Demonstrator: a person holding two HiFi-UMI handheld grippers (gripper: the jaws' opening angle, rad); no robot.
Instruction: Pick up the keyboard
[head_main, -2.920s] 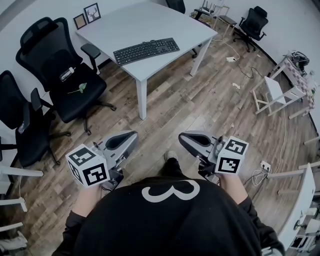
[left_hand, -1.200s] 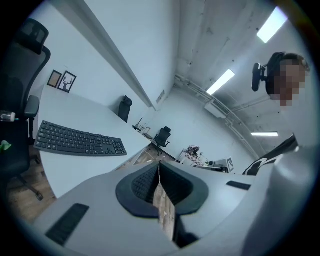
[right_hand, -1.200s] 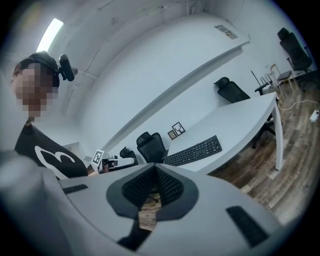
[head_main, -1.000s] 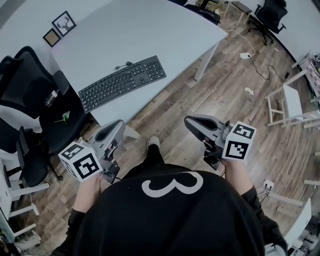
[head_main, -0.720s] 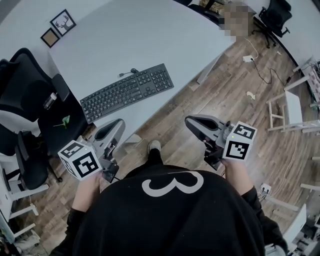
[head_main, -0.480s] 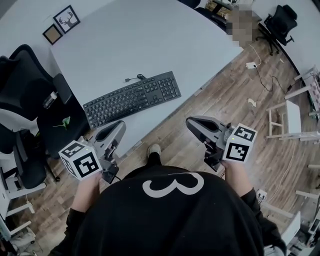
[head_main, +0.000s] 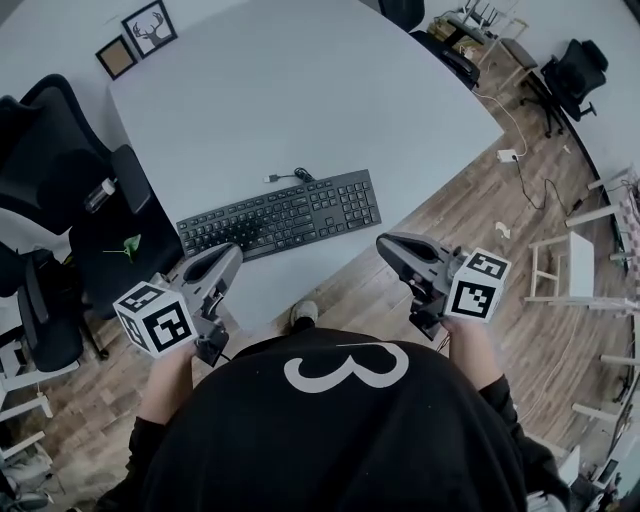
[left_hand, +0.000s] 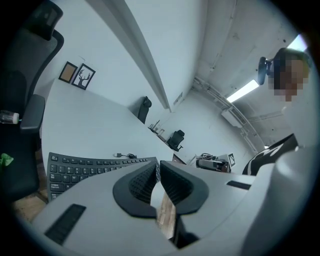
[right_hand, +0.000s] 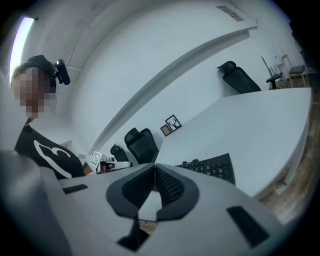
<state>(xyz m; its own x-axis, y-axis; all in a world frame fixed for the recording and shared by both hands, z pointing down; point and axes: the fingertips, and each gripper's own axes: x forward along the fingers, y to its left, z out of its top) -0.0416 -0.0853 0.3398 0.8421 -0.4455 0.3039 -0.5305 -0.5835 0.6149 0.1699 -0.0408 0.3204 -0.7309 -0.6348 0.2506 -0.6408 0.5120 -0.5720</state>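
Note:
A black keyboard (head_main: 281, 216) lies flat near the front edge of the white table (head_main: 300, 90), its cable curled behind it. My left gripper (head_main: 229, 253) is shut and empty, its tips just short of the keyboard's near left end. The right gripper (head_main: 386, 243), also shut and empty, hangs off the table's front edge to the right of the keyboard. In the left gripper view the keyboard (left_hand: 80, 167) shows just beyond the shut jaws (left_hand: 157, 170). In the right gripper view the keyboard (right_hand: 212, 167) lies right of the shut jaws (right_hand: 154, 168).
Black office chairs (head_main: 45, 160) stand left of the table, one with a bottle (head_main: 100, 193) and a green leaf (head_main: 128, 245) on its seat. Two framed pictures (head_main: 138, 40) lean at the table's far left corner. Wood floor, cables and white stands (head_main: 560, 270) are to the right.
The person has walked up to the table; the keyboard now sits much closer, right in front of both grippers. Both grippers stayed shut and came over the table's front edge.

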